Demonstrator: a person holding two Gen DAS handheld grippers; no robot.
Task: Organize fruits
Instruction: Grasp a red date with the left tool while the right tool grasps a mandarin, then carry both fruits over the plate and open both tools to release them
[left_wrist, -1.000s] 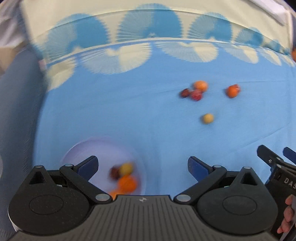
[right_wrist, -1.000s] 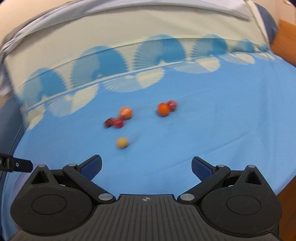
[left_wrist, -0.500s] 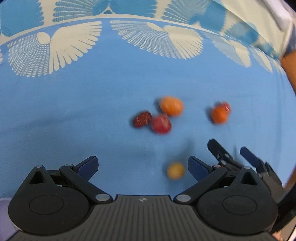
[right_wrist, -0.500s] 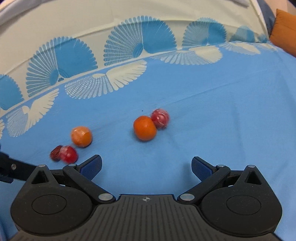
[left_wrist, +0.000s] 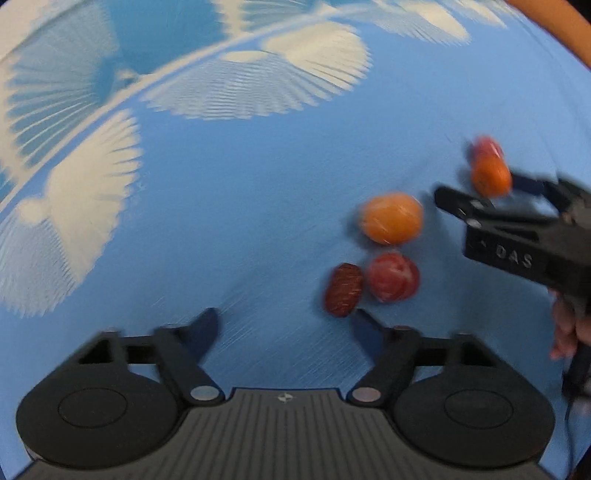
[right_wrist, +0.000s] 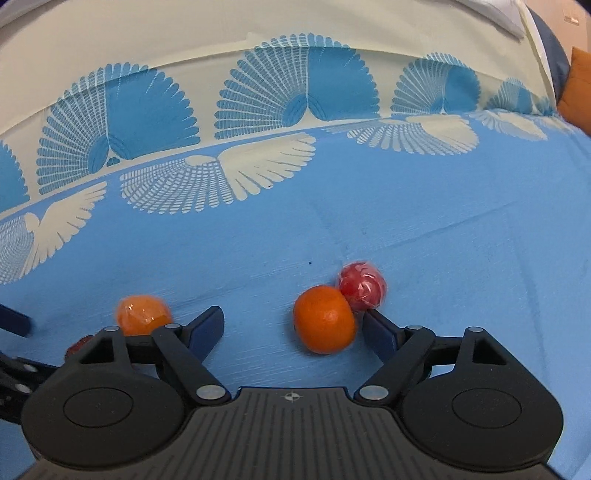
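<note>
Fruits lie on a blue patterned cloth. In the right wrist view my right gripper is open, and an orange tangerine sits between its fingers, close to the right finger. A red wrapped fruit touches the tangerine behind it. A wrapped orange fruit lies to the left. In the left wrist view my left gripper is open and empty. A dark red date and a red fruit lie just beyond its right finger, with the wrapped orange fruit behind them. The right gripper shows there around the tangerine.
The cloth has a cream band with blue fan shapes at the far side. An orange cushion shows at the far right edge. A hand holds the right gripper's handle.
Both grippers moved forward toward the fruits. The right gripper has closed in around the tangerine. The small yellow fruit and the bowl have left the left wrist view.
</note>
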